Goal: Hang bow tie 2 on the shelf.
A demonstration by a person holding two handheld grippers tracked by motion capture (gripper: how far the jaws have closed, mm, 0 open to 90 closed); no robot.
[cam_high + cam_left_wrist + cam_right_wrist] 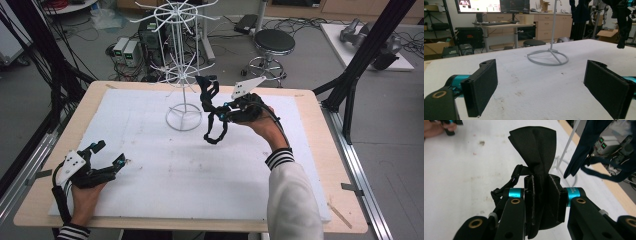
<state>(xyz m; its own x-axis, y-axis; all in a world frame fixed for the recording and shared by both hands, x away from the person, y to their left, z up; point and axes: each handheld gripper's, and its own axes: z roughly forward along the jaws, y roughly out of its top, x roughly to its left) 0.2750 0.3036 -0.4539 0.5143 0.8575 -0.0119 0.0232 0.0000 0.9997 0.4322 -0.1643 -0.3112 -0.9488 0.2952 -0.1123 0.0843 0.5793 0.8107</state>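
The white wire rack stand (183, 75) stands on the white foam board (150, 175) at the table's far middle. The black fabric strap (212, 112) hangs just right of it, and the left gripper (107, 155) rests at the board's near left corner.

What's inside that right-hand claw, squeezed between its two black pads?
The right claw is shut on a bunched piece of black fabric, which fans out above the pads; straps hang from it over the white mat. The pads cover the pinched part, so its shape there is hidden.

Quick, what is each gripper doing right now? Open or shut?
Left gripper: open, holding nothing, low over the white table.
Right gripper: shut on the black cloth strap.
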